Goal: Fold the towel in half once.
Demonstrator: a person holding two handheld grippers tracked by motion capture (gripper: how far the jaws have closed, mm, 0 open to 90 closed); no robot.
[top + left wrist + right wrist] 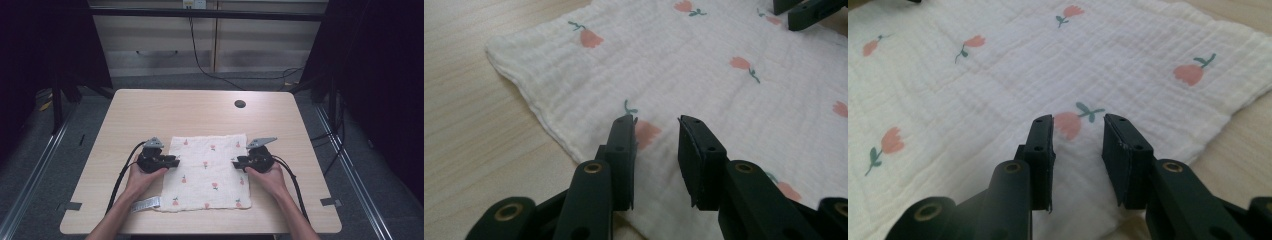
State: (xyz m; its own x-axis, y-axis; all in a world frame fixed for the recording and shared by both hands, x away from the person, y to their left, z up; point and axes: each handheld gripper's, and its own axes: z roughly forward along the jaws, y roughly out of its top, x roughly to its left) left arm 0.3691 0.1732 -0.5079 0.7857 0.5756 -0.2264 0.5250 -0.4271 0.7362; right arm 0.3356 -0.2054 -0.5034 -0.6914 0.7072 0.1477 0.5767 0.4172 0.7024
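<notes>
A white cloth [207, 172] printed with small pink tulips lies flat on the near half of the wooden table [200, 110]. My left gripper [176, 161] rests at the cloth's left edge and points inward. Its jaws stand apart just over the cloth [674, 60], with a tulip print in the gap of the left gripper [656, 122]. Opposite it, at the right edge, my right gripper [235, 162] points inward too. Seen from behind, the right gripper [1078, 120] is likewise open low over the cloth [998, 90], nothing pinched. The right gripper's tips [804, 10] show across the cloth.
A dark round hole [240, 104] sits in the table's far right part. A white label strip [145, 204] sticks out at the cloth's near left corner. Black cables [122, 175] trail from both grippers toward the table's front edge. Bare wood surrounds the cloth.
</notes>
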